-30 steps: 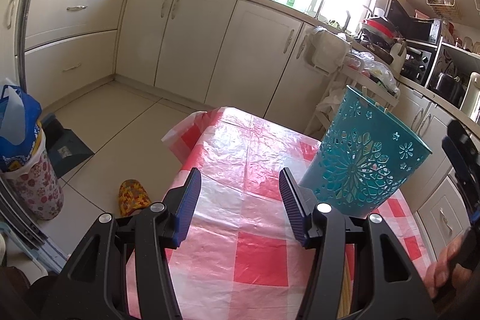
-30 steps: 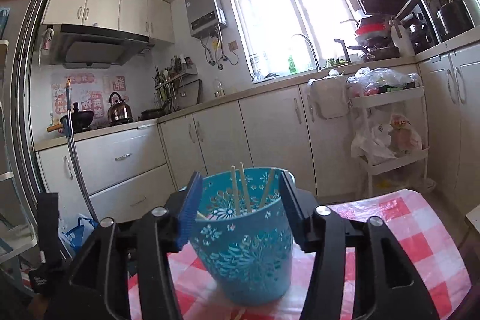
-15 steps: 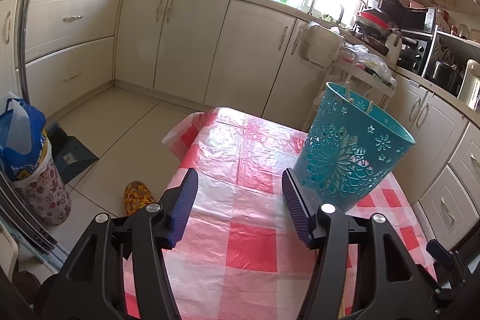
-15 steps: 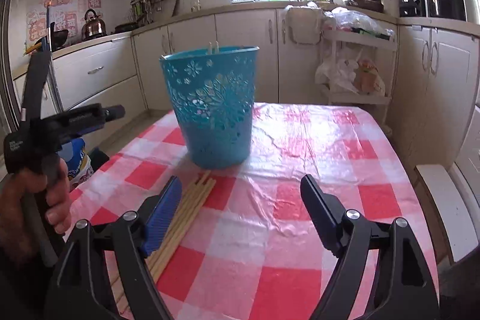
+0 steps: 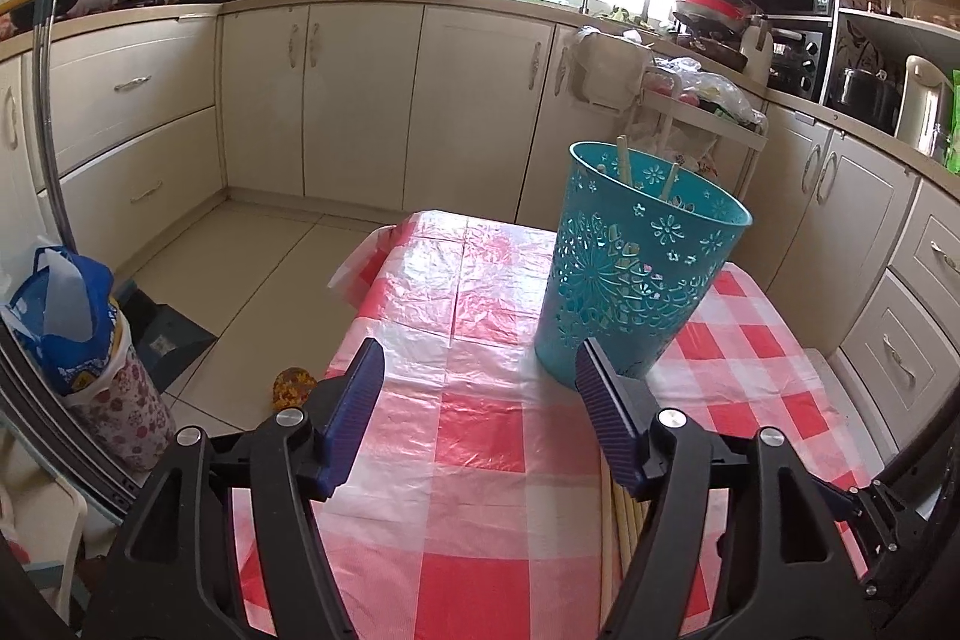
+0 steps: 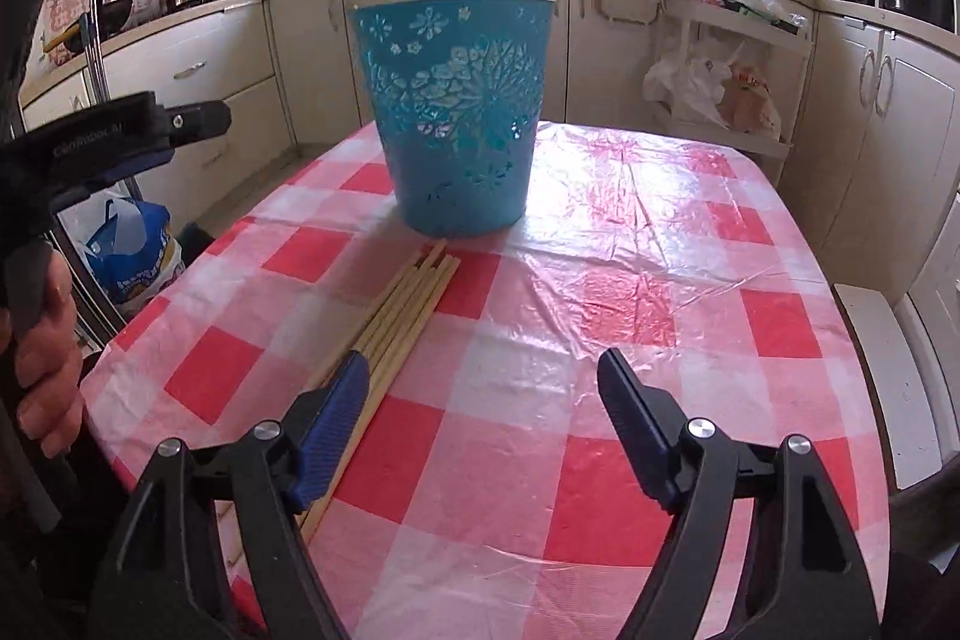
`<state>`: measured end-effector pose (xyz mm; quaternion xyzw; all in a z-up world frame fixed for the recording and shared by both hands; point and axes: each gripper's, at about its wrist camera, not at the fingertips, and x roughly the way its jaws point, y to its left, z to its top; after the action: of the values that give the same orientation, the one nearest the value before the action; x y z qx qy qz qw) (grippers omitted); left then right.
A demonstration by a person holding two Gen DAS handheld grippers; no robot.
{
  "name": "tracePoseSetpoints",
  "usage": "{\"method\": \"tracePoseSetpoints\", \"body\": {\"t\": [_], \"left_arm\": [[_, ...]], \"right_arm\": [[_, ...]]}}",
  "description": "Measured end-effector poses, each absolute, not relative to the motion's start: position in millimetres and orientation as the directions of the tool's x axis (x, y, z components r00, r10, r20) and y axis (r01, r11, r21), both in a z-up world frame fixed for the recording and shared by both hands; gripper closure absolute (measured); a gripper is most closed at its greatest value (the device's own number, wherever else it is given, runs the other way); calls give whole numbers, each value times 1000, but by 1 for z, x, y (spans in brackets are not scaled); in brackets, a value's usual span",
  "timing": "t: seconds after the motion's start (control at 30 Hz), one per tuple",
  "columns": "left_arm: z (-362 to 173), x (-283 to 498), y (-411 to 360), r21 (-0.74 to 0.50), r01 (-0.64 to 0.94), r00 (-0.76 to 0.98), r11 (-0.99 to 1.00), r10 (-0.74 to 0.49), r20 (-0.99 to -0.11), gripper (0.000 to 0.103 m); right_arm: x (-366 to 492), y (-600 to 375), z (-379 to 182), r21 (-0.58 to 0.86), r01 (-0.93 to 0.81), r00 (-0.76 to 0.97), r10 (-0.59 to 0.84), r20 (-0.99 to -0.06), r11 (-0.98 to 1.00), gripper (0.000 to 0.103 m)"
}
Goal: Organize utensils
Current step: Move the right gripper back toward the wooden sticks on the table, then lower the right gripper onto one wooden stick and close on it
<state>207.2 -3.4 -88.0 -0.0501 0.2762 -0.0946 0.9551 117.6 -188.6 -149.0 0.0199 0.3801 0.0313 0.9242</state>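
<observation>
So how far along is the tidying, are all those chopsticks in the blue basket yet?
Partly. A few chopsticks already stand inside the blue basket. Nothing is in hand: the right tongs are open above the tablecloth, and the left tongs, which have just been opening, hold nothing either. Left to do: a bundle of loose chopsticks lies on the cloth in front of the basket.

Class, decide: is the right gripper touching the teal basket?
Apart. The right wrist view shows the right gripper open and empty, with a stretch of checked tablecloth between its fingertips and the teal basket.
</observation>
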Motion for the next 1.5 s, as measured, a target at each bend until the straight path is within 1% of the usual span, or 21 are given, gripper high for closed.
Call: {"method": "tracePoseSetpoints", "body": {"t": [0.23, 0.37, 0.53, 0.63, 0.73, 0.8, 0.83, 0.93, 0.97, 1.0, 1.03, 1.07, 1.1, 1.13, 1.23, 1.27, 1.3, 1.33, 1.4, 1.47, 1.5], "left_arm": [[-92, 200, -7, -126, 161, 809, 979, -205, -552, 37], [-106, 203, -12, -97, 182, 763, 979, -202, -614, 36], [-128, 207, -28, -72, 225, 693, 972, -212, -689, 36], [-138, 210, -45, -34, 257, 668, 966, -203, -716, 36], [-148, 214, -65, 16, 302, 646, 953, -192, -738, 36], [-153, 217, -73, 33, 321, 636, 947, -189, -748, 36], [-155, 220, -77, 43, 326, 633, 944, -184, -752, 36], [-160, 229, -83, 46, 346, 611, 937, -188, -769, 44], [-163, 231, -86, 45, 355, 604, 934, -192, -774, 48], [-164, 233, -88, 46, 363, 597, 931, -194, -778, 55], [-166, 235, -89, 42, 376, 590, 926, -204, -781, 57], [-166, 236, -89, 36, 378, 589, 925, -210, -780, 64], [-167, 239, -88, 36, 377, 581, 926, -206, -788, 80], [-169, 241, -87, 29, 379, 565, 925, -206, -799, 85], [-168, 243, -76, -2, 364, 559, 932, -220, -799, 86], [-167, 244, -74, -16, 363, 552, 932, -229, -802, 86], [-167, 245, -72, -30, 359, 545, 933, -236, -804, 86], [-166, 246, -70, -41, 355, 544, 934, -242, -803, 86], [-160, 247, -68, -71, 351, 550, 934, -267, -792, 85], [-154, 247, -71, -84, 361, 552, 929, -286, -784, 82], [-153, 246, -75, -74, 374, 553, 924, -287, -782, 82]], "right_arm": [[130, -162, -173, -32, -101, 605, 35, -796, 994, 27], [125, -166, -177, -94, -94, 592, -21, -806, 991, 28], [117, -195, -174, -43, -26, 591, -19, -807, 999, 28], [115, -204, -170, 9, -19, 612, 19, -791, 1000, 31], [121, -200, -169, 13, -47, 613, 39, -789, 999, 42], [128, -197, -170, 13, -72, 605, 54, -795, 997, 56], [132, -196, -171, 18, -83, 601, 64, -797, 996, 58], [141, -191, -171, 17, -114, 597, 82, -798, 993, 65], [143, -190, -171, 14, -124, 594, 86, -800, 992, 67], [145, -189, -171, 14, -136, 591, 92, -802, 991, 71], [146, -187, -171, 13, -149, 588, 99, -803, 989, 72], [146, -187, -171, 10, -155, 586, 101, -804, 988, 75], [146, -188, -170, 5, -156, 583, 96, -807, 988, 81], [146, -189, -170, -1, -154, 572, 88, -815, 988, 83], [146, -197, -167, 47, -150, 574, 125, -809, 988, 83], [146, -196, -165, 52, -154, 581, 133, -803, 987, 80], [148, -195, -163, 56, -161, 585, 141, -798, 985, 74], [152, -193, -162, 64, -171, 583, 153, -798, 983, 73], [160, -189, -161, 79, -196, 574, 179, -799, 977, 73], [169, -182, -161, 52, -219, 570, 171, -804, 974, 73], [173, -179, -163, 35, -228, 558, 160, -814, 973, 75]]}}
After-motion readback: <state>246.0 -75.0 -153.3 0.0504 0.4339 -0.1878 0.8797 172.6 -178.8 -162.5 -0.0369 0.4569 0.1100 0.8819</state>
